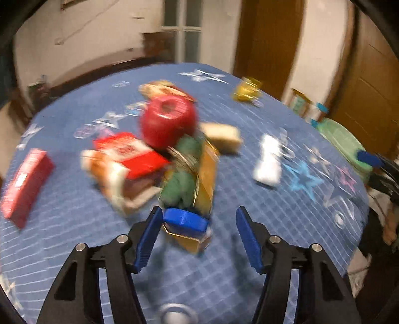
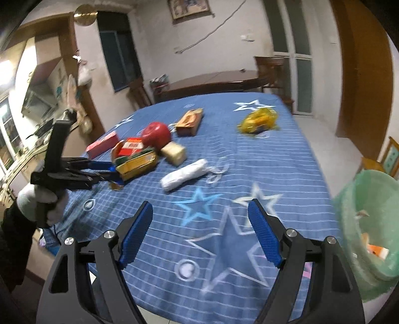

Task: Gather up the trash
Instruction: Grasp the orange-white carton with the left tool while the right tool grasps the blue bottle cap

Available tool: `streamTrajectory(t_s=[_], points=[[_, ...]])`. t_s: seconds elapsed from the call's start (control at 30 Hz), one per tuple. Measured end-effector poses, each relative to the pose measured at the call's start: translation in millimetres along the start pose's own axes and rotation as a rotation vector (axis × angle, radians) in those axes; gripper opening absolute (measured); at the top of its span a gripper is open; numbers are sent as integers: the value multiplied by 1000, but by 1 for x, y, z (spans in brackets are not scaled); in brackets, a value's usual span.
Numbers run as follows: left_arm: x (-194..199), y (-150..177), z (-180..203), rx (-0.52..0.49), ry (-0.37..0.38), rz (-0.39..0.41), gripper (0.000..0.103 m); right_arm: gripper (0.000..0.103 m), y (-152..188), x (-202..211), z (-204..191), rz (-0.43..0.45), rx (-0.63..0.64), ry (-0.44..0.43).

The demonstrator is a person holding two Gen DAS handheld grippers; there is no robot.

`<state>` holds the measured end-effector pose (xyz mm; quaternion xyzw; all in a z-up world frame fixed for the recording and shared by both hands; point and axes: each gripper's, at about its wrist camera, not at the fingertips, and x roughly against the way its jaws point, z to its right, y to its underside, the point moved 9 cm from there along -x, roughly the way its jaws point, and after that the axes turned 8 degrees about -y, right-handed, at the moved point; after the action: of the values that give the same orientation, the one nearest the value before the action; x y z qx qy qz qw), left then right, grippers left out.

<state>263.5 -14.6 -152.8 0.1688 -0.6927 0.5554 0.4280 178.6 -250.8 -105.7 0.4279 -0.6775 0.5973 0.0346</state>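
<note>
Open left gripper (image 1: 197, 224) faces gold box (image 1: 207, 174) amid clutter beside red apple (image 1: 167, 119).

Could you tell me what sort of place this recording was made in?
Probably a lived-in home room: a table under a blue star-patterned cloth, a dark wooden table behind, a framed picture on the wall, and a green-lined bin.
</note>
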Motion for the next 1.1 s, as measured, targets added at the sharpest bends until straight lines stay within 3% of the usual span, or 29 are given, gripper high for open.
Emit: streamTrajectory(t_s=[0.07,0.1,0.13,0.23,0.33,0.43,0.63,0.83,0.97,1.03,1.07,1.1], points=[[13,2,23,20,203,-7,58,75,-3,-5,-7,-5,11,-13],[23,3,25,31,257,13,58,75,-5,-8,-12,-7,22,-22],[33,4,22,43,263,44,58,75,-7,-9,-15,-9,29,-27],[42,10,-3,141,238,64,58,75,-11,-18,-24,-22,47,-46],[38,19,-27,213,155,48,58,75,-15,-33,-34,-44,63,-75],[29,18,-37,243,100,31,58,62,-13,-52,-49,-81,87,-114],[22,-3,-36,312,151,68,58,41,-20,-102,-65,-125,50,-209],[0,-2,-33,330,173,28,58,39,-17,-134,-77,-187,71,-271],[-5,4,-34,336,173,20,58,34,-17,-120,-92,-170,154,-239],[-5,5,-38,349,171,24,58,20,-25,-95,-108,-99,214,-265],[-4,5,-40,360,170,29,58,3,-29,-81,-113,-65,217,-291],[-3,4,-43,368,170,37,58,3,-30,-72,-114,-43,213,-305]])
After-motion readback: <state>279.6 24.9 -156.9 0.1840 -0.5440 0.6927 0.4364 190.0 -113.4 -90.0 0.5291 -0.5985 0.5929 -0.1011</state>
